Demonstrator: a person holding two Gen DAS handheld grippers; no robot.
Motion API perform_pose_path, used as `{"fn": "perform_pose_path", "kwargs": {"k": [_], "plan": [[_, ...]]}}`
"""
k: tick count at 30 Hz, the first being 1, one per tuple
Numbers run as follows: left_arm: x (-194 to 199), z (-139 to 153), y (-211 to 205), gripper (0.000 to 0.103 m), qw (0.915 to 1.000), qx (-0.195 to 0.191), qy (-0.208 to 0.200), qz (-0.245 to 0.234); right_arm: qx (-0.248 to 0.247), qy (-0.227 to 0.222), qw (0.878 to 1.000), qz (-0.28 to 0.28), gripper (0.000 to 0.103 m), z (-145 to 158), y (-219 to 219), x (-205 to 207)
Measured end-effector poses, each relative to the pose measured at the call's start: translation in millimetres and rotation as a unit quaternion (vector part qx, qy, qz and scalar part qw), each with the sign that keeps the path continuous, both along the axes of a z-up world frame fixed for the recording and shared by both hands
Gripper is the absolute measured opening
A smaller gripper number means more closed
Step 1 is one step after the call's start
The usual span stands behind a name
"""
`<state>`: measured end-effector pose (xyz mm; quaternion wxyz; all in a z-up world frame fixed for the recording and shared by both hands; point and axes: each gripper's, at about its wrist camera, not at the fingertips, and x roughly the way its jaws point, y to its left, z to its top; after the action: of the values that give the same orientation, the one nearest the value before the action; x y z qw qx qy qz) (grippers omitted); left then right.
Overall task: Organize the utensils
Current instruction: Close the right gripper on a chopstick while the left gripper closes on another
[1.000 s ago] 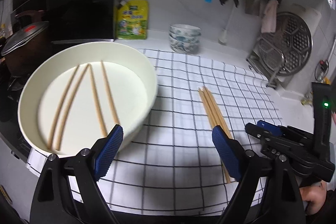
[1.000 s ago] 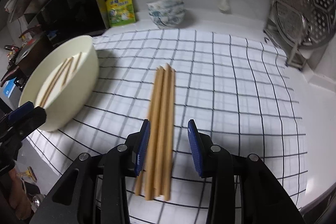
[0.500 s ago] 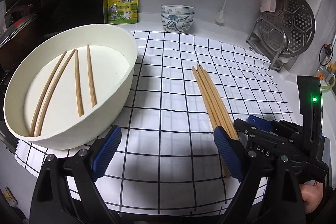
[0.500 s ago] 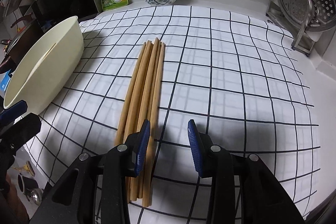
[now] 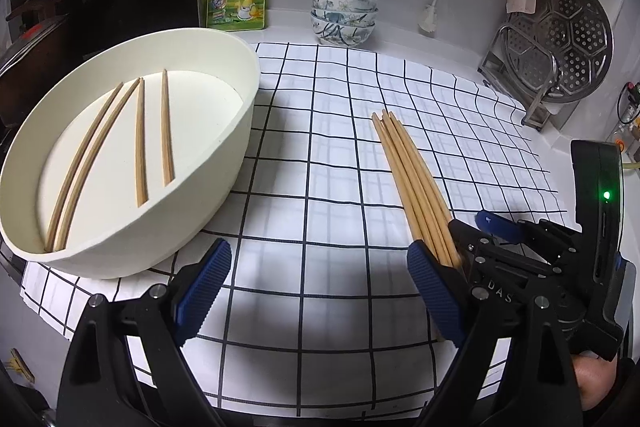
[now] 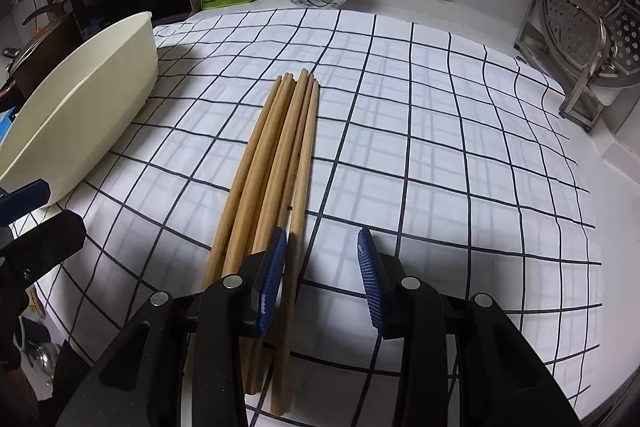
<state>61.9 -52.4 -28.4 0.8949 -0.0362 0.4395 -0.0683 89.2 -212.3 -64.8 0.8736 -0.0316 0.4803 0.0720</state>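
The right hand-held gripper [image 6: 322,263] stands partly apart over the near end of the loose chopsticks [image 6: 280,163], clamping nothing. The left hand-held gripper [image 5: 318,289] gapes wide, empty. The pale wooden bundle lies right of the white basin [image 5: 224,163], which holds four more chopsticks [image 5: 138,143].

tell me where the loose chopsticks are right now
The chopsticks lie bundled on the checked cloth, right of the cream basin, their near ends at the open right gripper.
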Motion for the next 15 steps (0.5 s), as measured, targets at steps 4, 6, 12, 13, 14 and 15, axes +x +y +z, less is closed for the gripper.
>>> {"fn": "perform_pose_path", "kwargs": {"k": [4, 6, 12, 13, 14, 15], "plan": [[2, -2, -4, 0.088, 1.0000, 0.003, 0.002, 0.000, 0.004, -0.002, 1.000, -0.002, 0.036, -2, -5, 0], [3, -6, -7, 0.089, 1.0000, 0.002, 0.006, 0.001, 0.008, -0.004, 1.000, -0.007, 0.036, -2, -9, 0], [5, -20, -26, 0.090, 0.9998, 0.000, 0.021, -0.006, 0.012, -0.009, 1.000, -0.020, 0.036, -3, -21, 0], [6, -22, -29, 0.090, 0.9997, 0.003, 0.021, -0.007, 0.013, -0.009, 1.000, -0.023, 0.036, -3, -24, 1], [7, -24, -32, 0.090, 0.9997, 0.005, 0.022, -0.007, 0.015, -0.009, 0.999, -0.028, 0.036, -3, -28, 1], [8, -25, -34, 0.090, 0.9997, 0.005, 0.022, -0.007, 0.017, -0.009, 0.999, -0.031, 0.036, -3, -31, 1]]}}
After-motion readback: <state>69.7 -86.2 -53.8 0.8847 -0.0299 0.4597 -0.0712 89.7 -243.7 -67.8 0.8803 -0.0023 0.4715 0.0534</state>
